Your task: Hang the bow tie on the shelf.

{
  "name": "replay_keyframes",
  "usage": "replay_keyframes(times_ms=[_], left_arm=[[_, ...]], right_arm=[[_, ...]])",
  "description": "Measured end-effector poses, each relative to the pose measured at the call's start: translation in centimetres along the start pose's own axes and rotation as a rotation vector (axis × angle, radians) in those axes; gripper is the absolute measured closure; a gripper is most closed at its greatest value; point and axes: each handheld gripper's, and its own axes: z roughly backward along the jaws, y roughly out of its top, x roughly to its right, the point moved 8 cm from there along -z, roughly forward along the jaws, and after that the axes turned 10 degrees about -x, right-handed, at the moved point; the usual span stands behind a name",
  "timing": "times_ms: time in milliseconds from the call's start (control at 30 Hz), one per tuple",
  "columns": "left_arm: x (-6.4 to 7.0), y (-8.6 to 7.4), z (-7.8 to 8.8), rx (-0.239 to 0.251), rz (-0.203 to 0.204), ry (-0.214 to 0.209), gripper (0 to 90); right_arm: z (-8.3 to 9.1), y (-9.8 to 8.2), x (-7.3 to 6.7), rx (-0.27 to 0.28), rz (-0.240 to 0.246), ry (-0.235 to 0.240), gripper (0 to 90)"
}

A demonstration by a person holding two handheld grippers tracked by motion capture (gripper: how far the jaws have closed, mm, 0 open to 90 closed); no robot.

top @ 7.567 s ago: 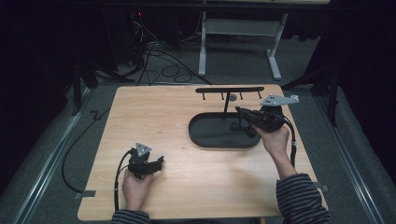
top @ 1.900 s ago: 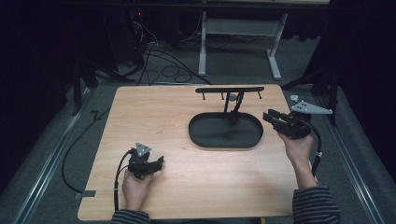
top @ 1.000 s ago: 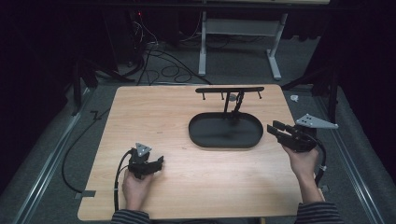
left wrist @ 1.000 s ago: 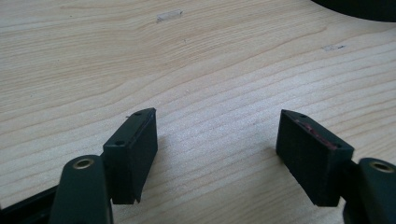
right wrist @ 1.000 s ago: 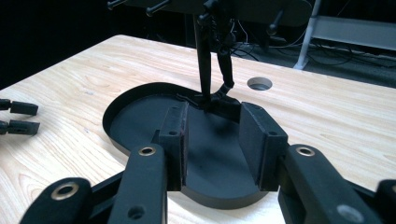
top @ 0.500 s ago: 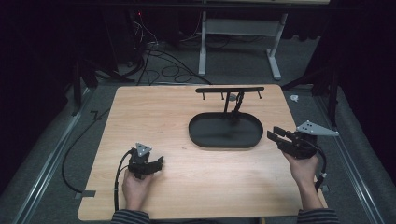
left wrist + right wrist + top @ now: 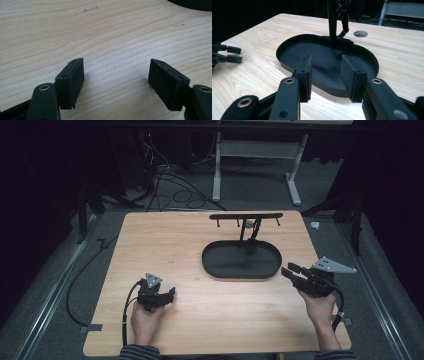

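The right hand-held gripper (image 7: pixel 295 272) sits low over the right side of the tabletop (image 7: pixel 200 315), held from behind by the person's right hand (image 7: pixel 318 306), with its grey three-cornered plate sticking out to the right. Its jaws stand partly apart with nothing between them; in the right gripper view the two black pads (image 7: pixel 305 75) frame bare air, and past them lies the black oval tray (image 7: pixel 292 47). The jaws point toward the tray's right end and stop just short of its rim, without touching it in the high view. The tray (image 7: pixel 212 265) lies in the middle of the tabletop, slightly toward the far edge, and its floor looks bare. A thin black stand (image 7: pixel 245 227) rises from the tray's far side and carries a crossbar with small pegs hanging from it. The left hand-held gripper (image 7: pixel 167 295) rests at the near left of the tabletop, gripped by the left hand (image 7: pixel 145 322), well apart from the tray. Its jaws are spread wide, and in the left gripper view the pads (image 7: pixel 71 80) lie close to the plain wood with nothing between them. A black cable (image 7: pixel 127 307) loops from this gripper back toward the near edge.
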Motion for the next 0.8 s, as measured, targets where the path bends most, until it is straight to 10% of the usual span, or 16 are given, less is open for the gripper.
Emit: replay_keyframes(times_ms=[800], left_arm=[[0.0,0.0,0.0,-0.001,0.001,-0.003,29.5]], right_arm=[[-3.2,-2.9,-1.2,-0.074,0.005,-0.001,63.8]])
